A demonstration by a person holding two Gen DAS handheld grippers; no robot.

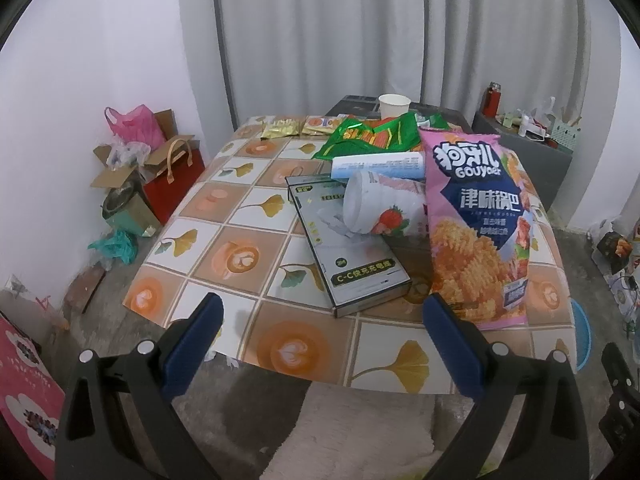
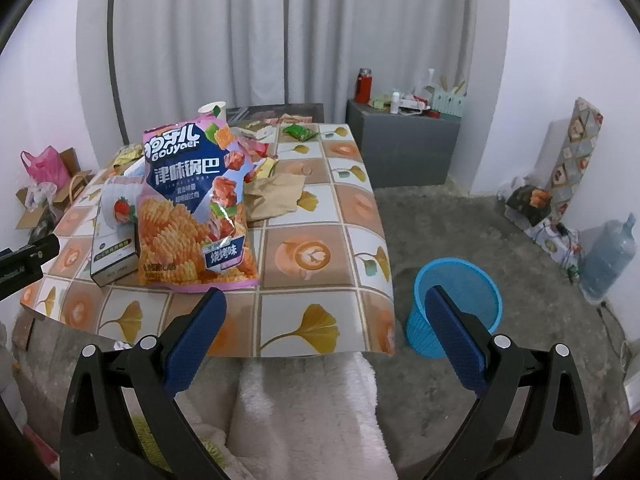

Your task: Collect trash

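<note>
Trash lies on a table with a tiled cloth (image 1: 224, 240) (image 2: 320, 248). A pink and blue snack bag (image 1: 480, 220) (image 2: 192, 208) leans over a white strawberry cup (image 1: 376, 204) (image 2: 120, 204) and a grey cable box (image 1: 344, 248) (image 2: 112, 256). Behind them are a green wrapper (image 1: 368, 136), gold packets (image 1: 280, 126), a paper cup (image 1: 394, 106) and a brown paper bag (image 2: 276, 196). A blue bin (image 2: 456, 304) stands on the floor right of the table. My left gripper (image 1: 322, 316) and right gripper (image 2: 324, 312) are both open and empty, short of the table's near edge.
Cardboard boxes, a red gift bag (image 1: 176, 176) and a pink plastic bag (image 1: 136, 124) crowd the floor on the left. A grey cabinet (image 2: 404, 148) with a red flask stands behind the table. A water jug (image 2: 608, 256) and boxes are at the right wall.
</note>
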